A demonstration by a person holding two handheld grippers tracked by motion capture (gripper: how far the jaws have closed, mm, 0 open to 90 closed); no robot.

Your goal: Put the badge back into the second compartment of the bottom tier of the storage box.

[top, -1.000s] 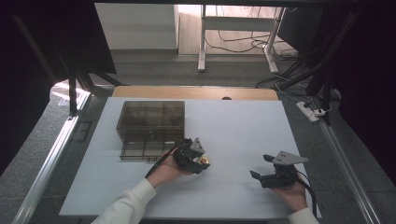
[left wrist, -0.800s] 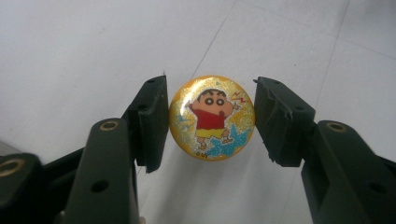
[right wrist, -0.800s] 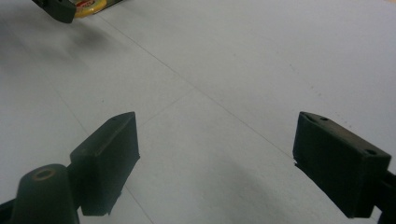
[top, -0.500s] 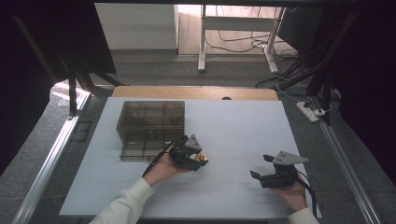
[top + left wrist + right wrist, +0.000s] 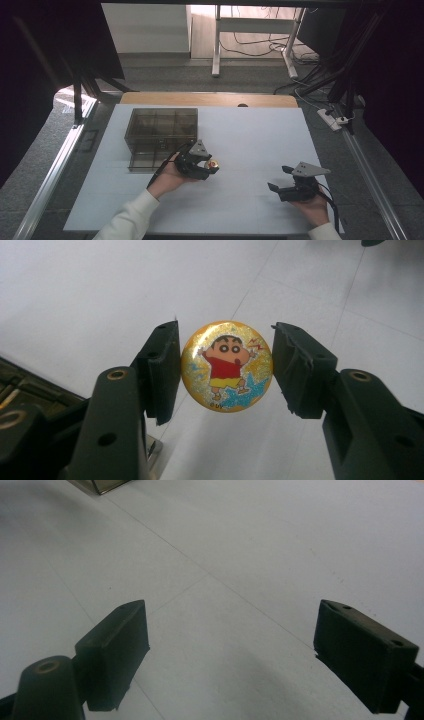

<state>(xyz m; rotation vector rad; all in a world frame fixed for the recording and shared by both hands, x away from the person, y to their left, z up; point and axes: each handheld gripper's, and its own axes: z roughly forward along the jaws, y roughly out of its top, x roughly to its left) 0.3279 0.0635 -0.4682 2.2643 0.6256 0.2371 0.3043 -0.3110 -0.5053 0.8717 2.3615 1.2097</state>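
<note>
A round yellow glitter badge [image 5: 227, 365] with a cartoon child in a red shirt hangs above the white table, gripped at its edges. My left gripper [image 5: 226, 367] is shut on it, one black pad on each side. From above, the badge [image 5: 213, 164] is a small gold spot at the tip of the left gripper [image 5: 210, 166], just right of the dark box. My right gripper [image 5: 279, 179] rests low at the table's front right. In its own view the right gripper [image 5: 230, 630] stands wide open with bare table between its fingers.
A dark see-through compartment box [image 5: 160, 131] stands on the white table [image 5: 260, 135] left of centre, close behind the left hand; its edge [image 5: 25, 385] and a corner [image 5: 100, 485] show in the gripper views. A wooden strip [image 5: 207, 99] runs along the table's far edge.
My left gripper, with the badge in it, has shifted slightly up and toward the far side. The right gripper has stayed put.
</note>
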